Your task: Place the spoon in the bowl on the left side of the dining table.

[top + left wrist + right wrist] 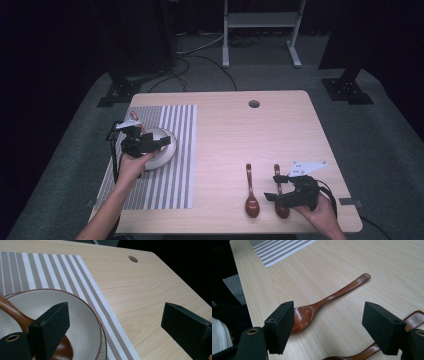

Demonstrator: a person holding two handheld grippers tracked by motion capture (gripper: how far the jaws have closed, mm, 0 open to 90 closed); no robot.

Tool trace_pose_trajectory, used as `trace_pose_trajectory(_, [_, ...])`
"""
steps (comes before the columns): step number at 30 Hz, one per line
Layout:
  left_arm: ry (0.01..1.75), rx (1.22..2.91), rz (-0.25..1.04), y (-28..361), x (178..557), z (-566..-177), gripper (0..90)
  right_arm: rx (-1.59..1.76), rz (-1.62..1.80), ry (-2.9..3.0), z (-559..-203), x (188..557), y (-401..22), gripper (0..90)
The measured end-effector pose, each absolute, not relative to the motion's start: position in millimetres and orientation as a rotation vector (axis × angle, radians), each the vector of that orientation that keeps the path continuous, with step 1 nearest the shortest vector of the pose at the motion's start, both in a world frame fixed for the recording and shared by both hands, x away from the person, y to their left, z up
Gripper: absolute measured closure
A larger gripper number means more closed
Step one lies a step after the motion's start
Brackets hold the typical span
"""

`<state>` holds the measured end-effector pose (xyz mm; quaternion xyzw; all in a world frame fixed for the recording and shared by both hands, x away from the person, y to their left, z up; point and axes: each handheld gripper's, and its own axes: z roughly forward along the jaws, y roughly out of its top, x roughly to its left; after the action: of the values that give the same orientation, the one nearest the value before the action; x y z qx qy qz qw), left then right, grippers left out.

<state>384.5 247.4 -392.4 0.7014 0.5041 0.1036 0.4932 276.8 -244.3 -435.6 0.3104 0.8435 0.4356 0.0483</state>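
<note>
Spoons (252, 192) below spread right gripper (281, 189)

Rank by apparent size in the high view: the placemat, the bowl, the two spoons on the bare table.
1. Placemat, clearly largest.
2. Bowl, partly hidden by the left gripper.
3. Left spoon and right spoon: they look alike, so no order; the right gripper covers part of the right one.
</note>
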Motion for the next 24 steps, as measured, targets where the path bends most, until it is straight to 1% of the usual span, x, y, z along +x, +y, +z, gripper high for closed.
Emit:
trace_pose_trajectory(11, [1.166,1.755,0.234,226,378,-397,7.1,0.975,1.334,2.563,-437,274,-252,24.5])
trace_pose_trajectory(24, [1.108,1.778,0.184,201,371,-400,7.1,0.982,1.328,2.557,-434,272,-257,24.5])
